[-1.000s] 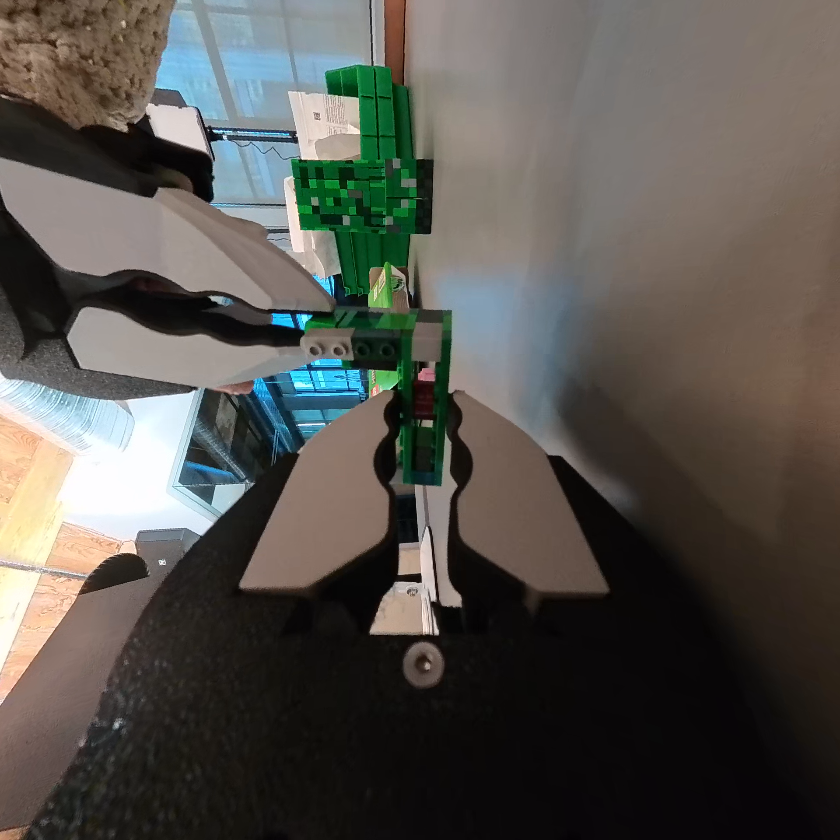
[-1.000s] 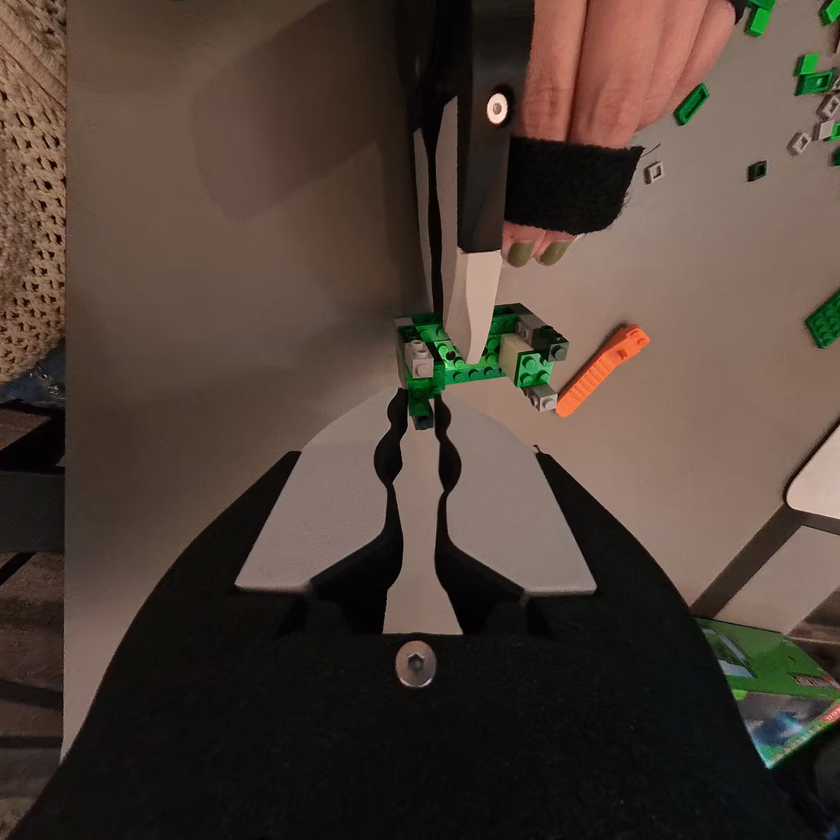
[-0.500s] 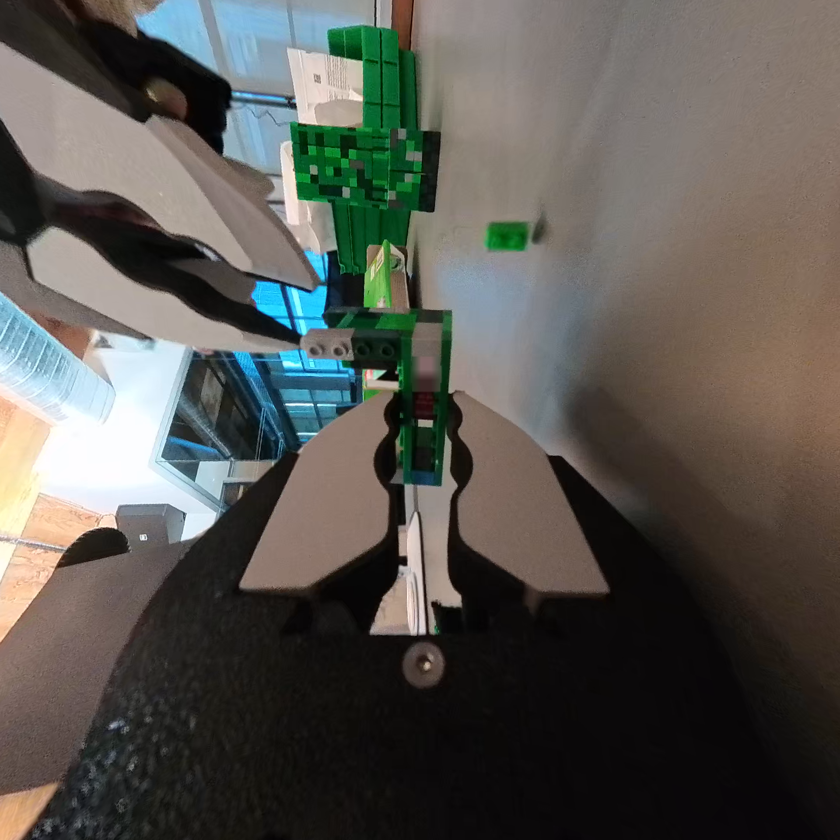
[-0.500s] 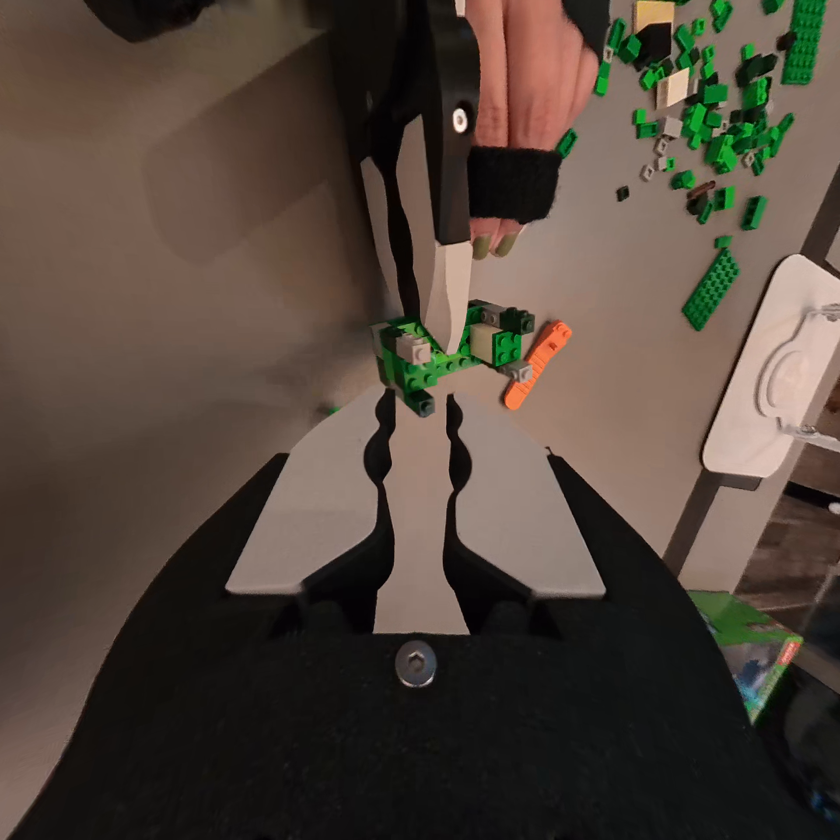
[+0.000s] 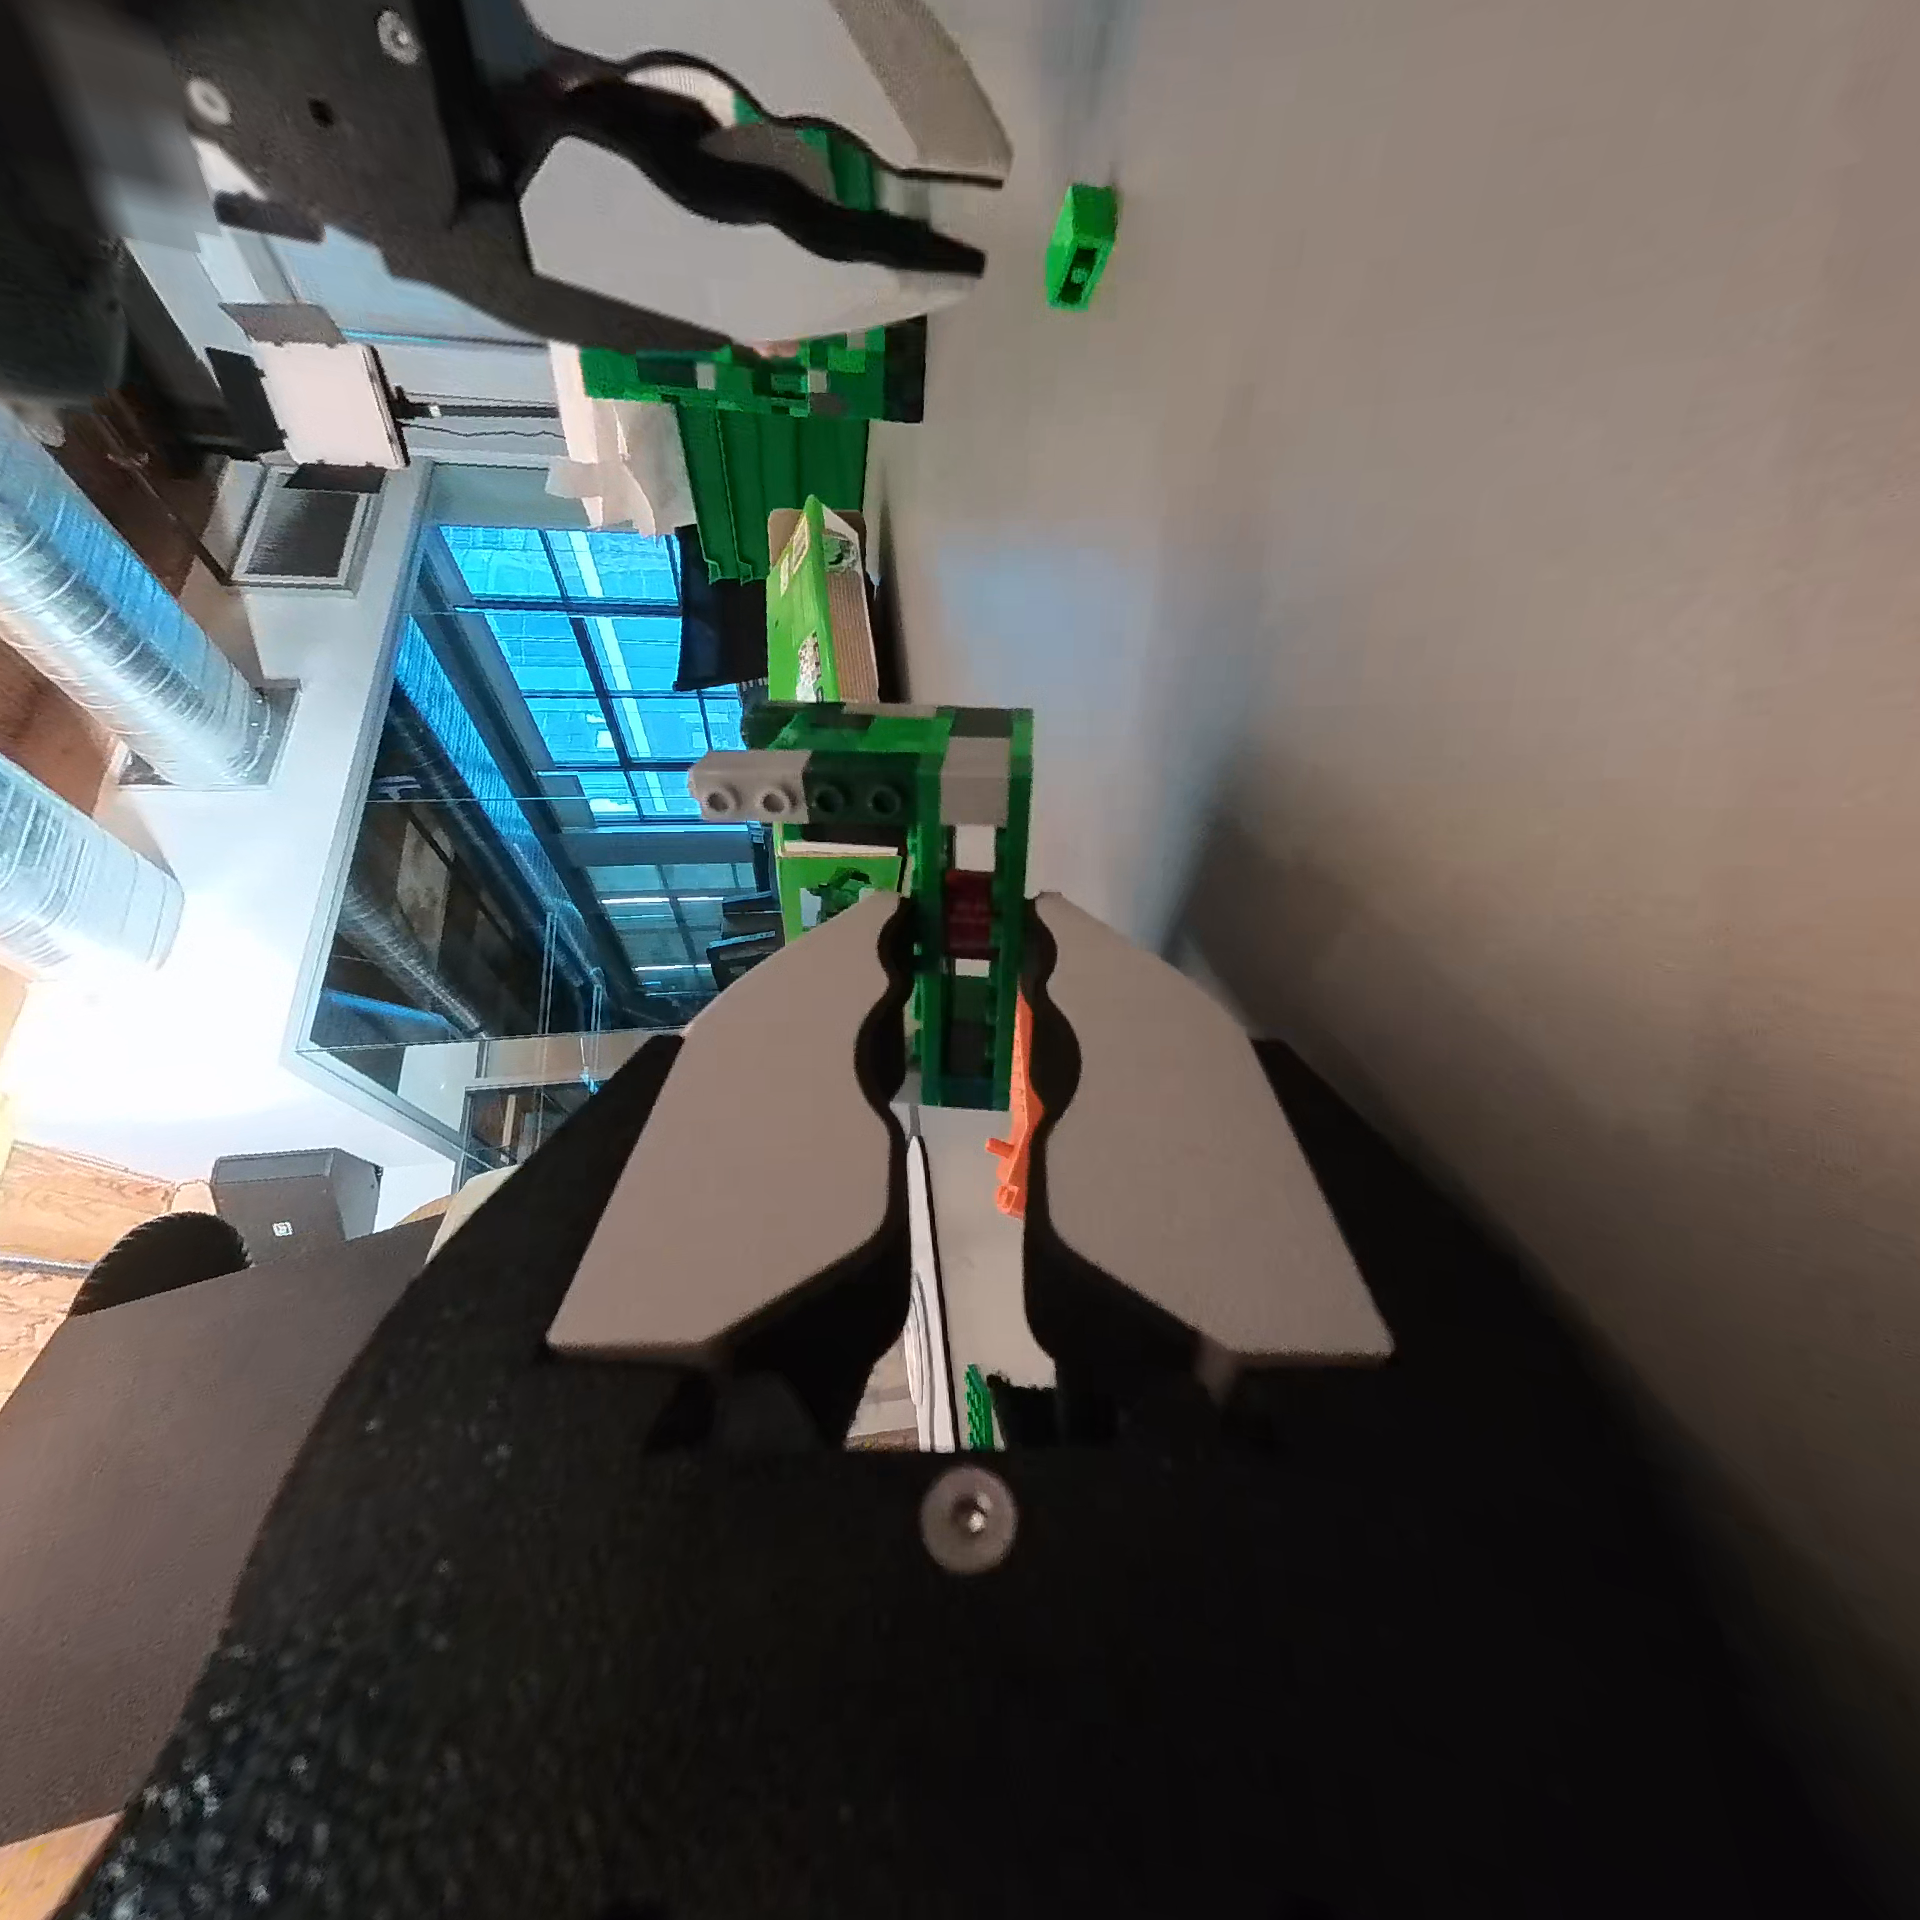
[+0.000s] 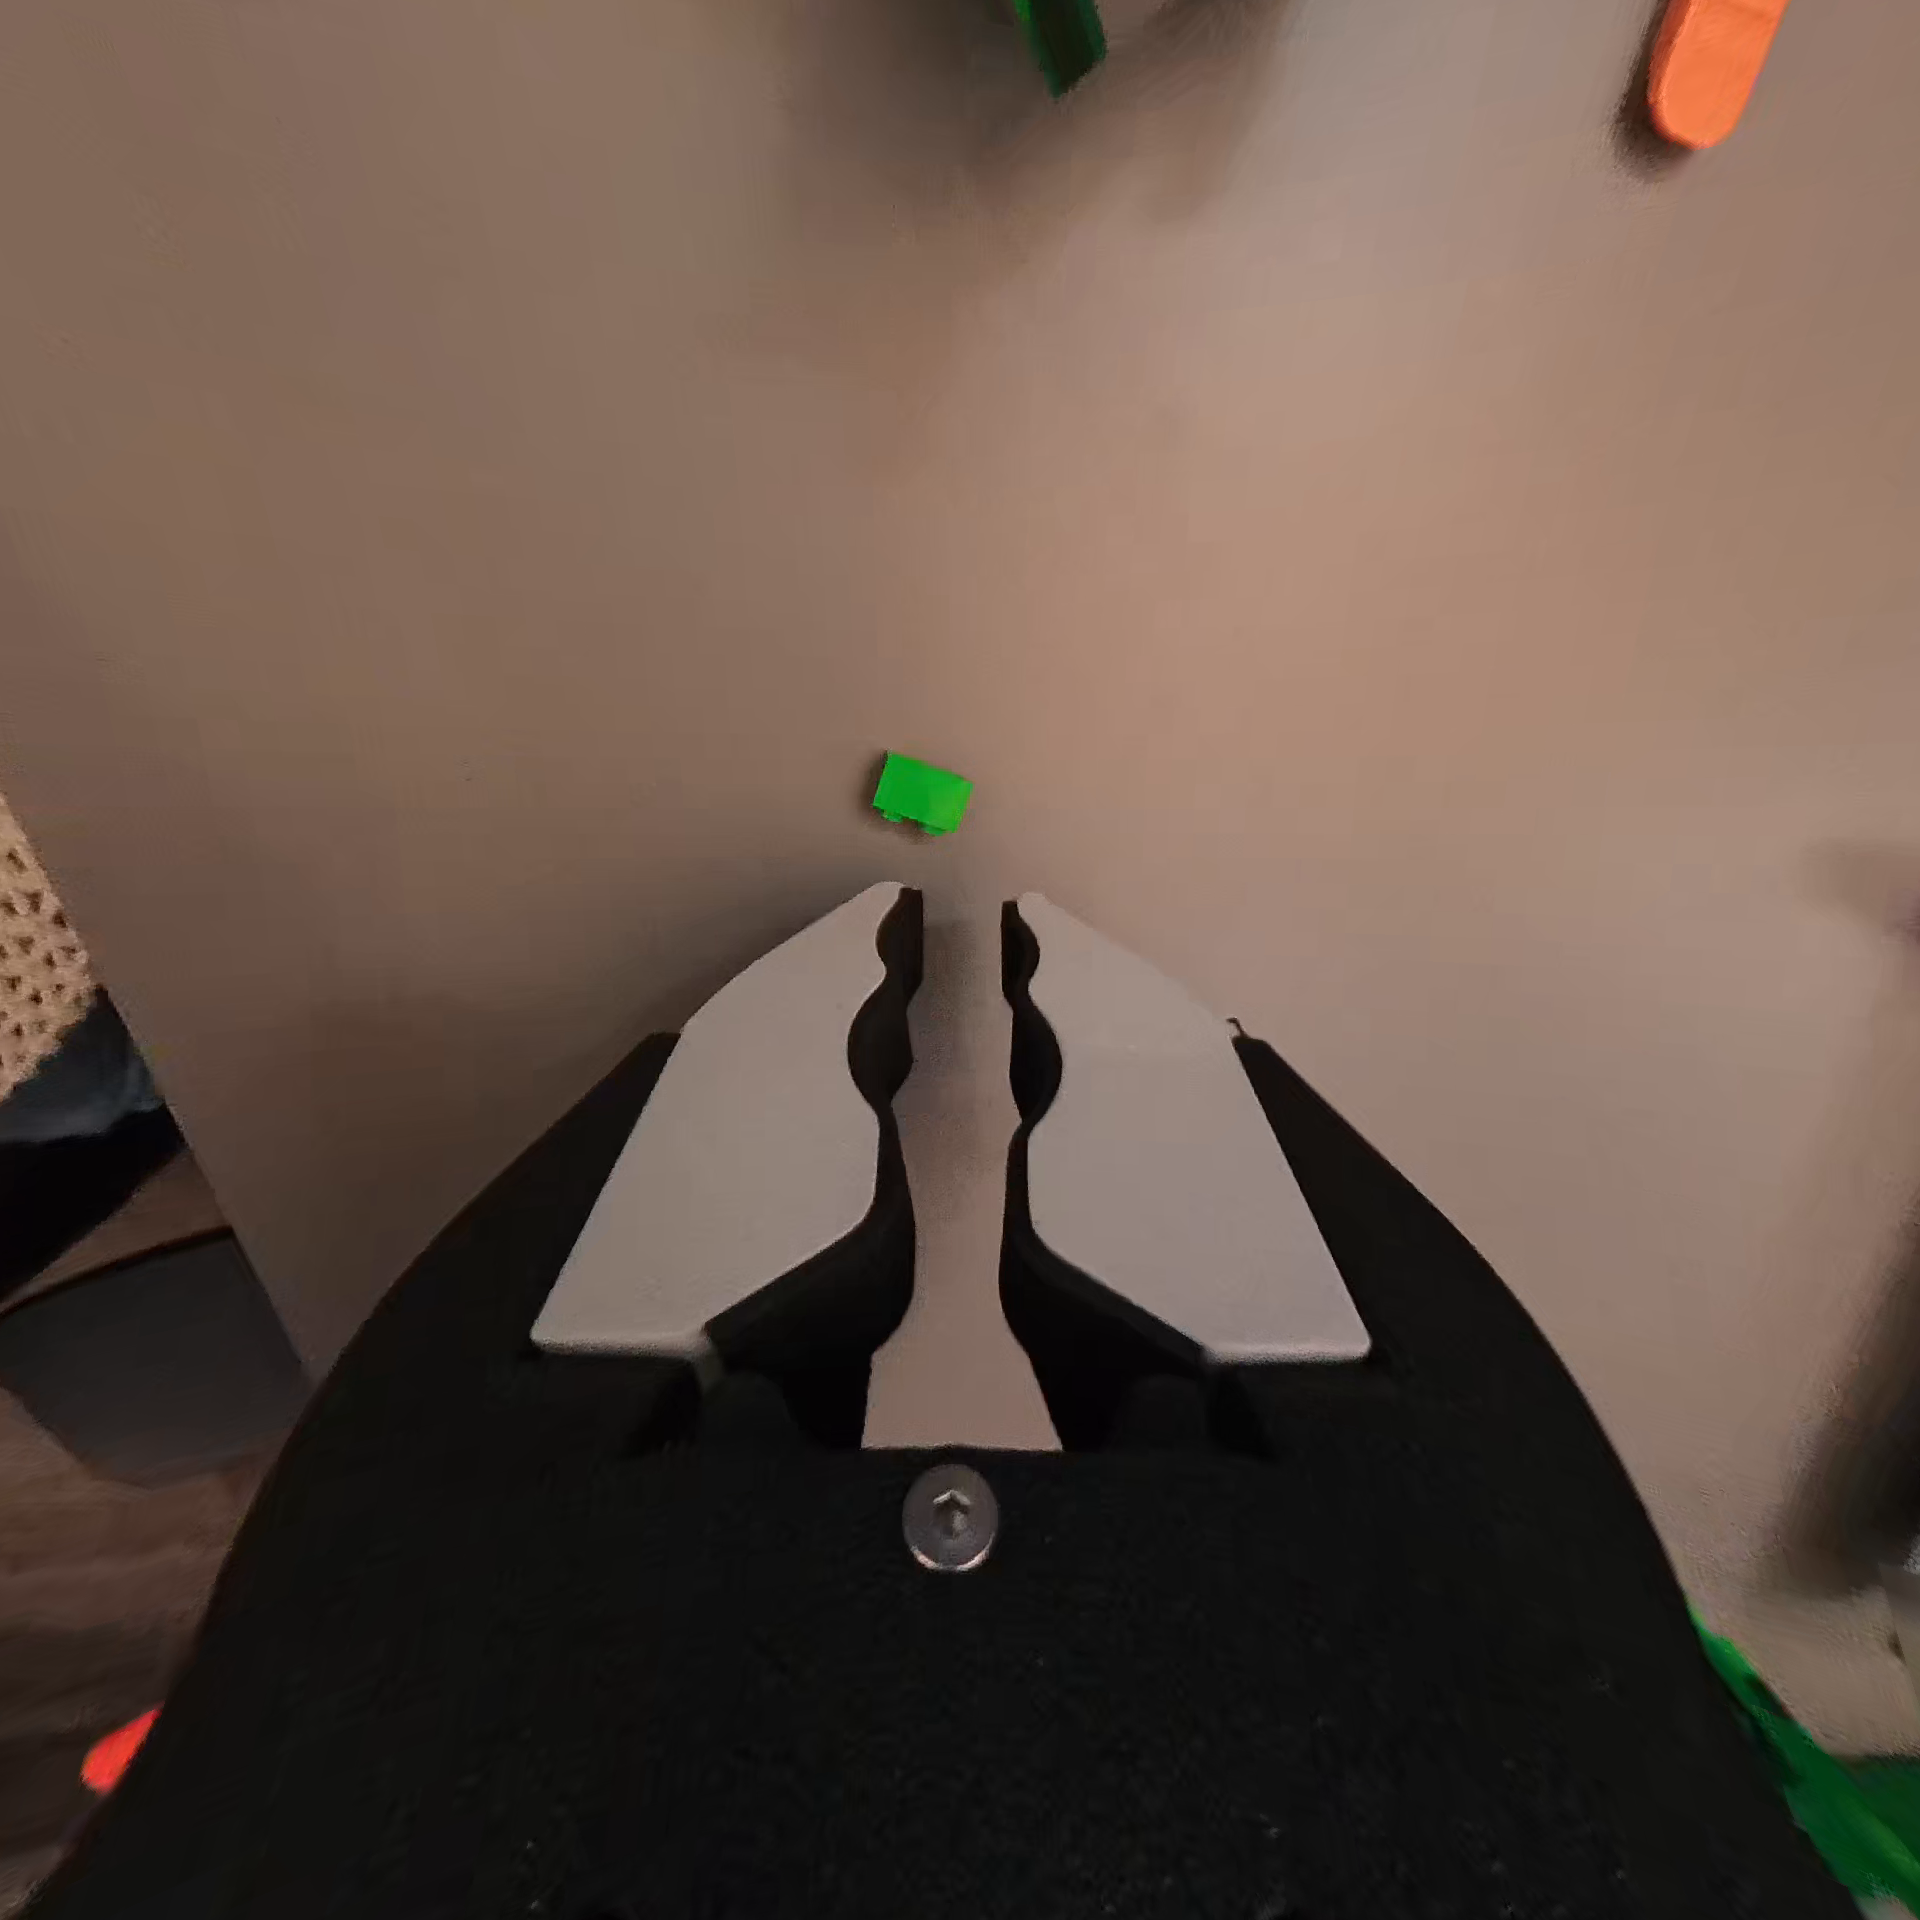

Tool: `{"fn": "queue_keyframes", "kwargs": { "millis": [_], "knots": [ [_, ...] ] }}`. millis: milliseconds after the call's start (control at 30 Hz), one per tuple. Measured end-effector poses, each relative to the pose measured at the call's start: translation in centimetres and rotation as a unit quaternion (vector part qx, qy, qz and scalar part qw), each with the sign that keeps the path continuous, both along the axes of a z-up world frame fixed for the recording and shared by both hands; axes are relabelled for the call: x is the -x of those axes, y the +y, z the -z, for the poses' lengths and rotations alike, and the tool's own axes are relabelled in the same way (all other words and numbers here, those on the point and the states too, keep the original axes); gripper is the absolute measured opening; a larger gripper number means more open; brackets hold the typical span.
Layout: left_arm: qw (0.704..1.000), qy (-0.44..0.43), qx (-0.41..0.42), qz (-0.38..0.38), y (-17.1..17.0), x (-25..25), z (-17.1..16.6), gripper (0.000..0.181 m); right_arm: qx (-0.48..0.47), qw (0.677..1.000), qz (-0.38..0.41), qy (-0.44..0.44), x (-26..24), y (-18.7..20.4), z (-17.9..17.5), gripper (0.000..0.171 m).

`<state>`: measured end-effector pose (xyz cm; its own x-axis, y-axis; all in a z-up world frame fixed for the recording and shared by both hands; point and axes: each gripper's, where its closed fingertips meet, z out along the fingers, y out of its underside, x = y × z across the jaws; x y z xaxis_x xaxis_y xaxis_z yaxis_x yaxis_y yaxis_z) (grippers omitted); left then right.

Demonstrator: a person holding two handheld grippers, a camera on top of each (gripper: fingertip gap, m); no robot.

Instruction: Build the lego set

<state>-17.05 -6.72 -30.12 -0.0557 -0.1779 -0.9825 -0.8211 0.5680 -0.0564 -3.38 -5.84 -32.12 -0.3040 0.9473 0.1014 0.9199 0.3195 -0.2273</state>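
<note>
My left gripper (image 5: 971,904) is shut on a green, grey and black lego assembly (image 5: 966,821) and holds it above the grey table (image 5: 1455,623). A small green brick (image 6: 922,795) lies loose on the table, just ahead of the fingertips of my right gripper (image 6: 958,899). The right gripper's jaws stand slightly apart and hold nothing. In the left wrist view the right gripper (image 5: 982,218) hangs at the top, close to the same small green brick (image 5: 1081,244).
An orange brick separator (image 5: 1018,1101) lies on the table beside the assembly; its end shows in the right wrist view (image 6: 1704,73). A built green figure (image 5: 769,384) and a green box (image 5: 821,613) stand at the table's far edge. Tip to tip, the grippers are about 15 cm apart.
My right gripper has left the assembly and moved over to a small green brick that has dropped onto the table. The left gripper still holds the assembly.
</note>
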Motion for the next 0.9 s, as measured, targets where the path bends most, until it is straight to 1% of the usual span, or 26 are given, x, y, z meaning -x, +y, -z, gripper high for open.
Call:
{"fn": "queue_keyframes", "kwargs": {
  "millis": [100,200,233,300,367,400,433,500,600,633,667,733,867,900],
  "knots": [
    [1.000,0.005,0.000,0.001,0.0,-0.1,0.1,0.019,0.020,0.998,0.008,0.053,0.3,-0.4,0.2,0.016],
    [1.000,0.007,0.000,0.001,-0.1,-0.1,0.2,0.019,0.052,0.992,0.047,0.108,1.2,-0.8,0.2,0.021],
    [1.000,0.007,0.000,0.001,-0.1,-0.1,0.2,0.019,0.068,0.989,0.059,0.115,1.3,-1.1,0.4,0.025],
    [1.000,0.007,0.000,0.001,-0.1,-0.1,0.2,0.019,0.057,0.990,0.069,0.113,1.1,-1.0,0.9,0.027],
    [1.000,0.007,-0.001,0.002,-0.1,-0.1,0.1,0.019,0.037,0.991,0.057,0.112,1.1,-0.9,1.3,0.025],
    [1.000,0.007,-0.001,0.003,-0.2,-0.2,0.2,0.019,0.029,0.991,0.057,0.117,1.3,-0.8,1.2,0.018],
    [1.000,0.008,-0.002,0.003,-0.2,-0.2,0.2,0.019,0.019,0.992,0.055,0.113,1.3,-0.7,1.1,0.008],
    [1.000,0.010,-0.003,0.004,-0.2,-0.2,0.2,0.019,-0.004,0.995,0.031,0.090,1.1,-0.4,0.8,0.000],
    [1.000,0.010,-0.003,0.004,-0.2,-0.2,0.2,0.019,-0.033,0.999,0.012,-0.017,-0.7,0.8,0.2,0.000],
    [1.000,0.010,-0.004,0.004,-0.2,-0.2,0.2,0.019,-0.033,0.999,0.010,-0.033,-0.8,1.0,0.0,0.003],
    [1.000,0.010,-0.004,0.004,-0.2,-0.2,0.1,0.019,-0.027,0.999,0.007,-0.028,-0.2,1.0,-0.2,0.010],
    [1.000,0.011,-0.005,0.003,-0.2,-0.2,0.1,0.019,-0.013,1.000,0.016,0.011,1.6,1.0,-0.4,0.016],
    [1.000,0.010,-0.003,0.002,-0.2,-0.1,0.1,0.019,0.004,0.997,-0.019,0.079,3.0,0.8,0.0,0.017],
    [1.000,0.011,-0.003,0.003,-0.2,-0.2,0.1,0.019,0.018,0.996,-0.013,0.088,3.0,0.9,0.2,0.017]
  ]
}}
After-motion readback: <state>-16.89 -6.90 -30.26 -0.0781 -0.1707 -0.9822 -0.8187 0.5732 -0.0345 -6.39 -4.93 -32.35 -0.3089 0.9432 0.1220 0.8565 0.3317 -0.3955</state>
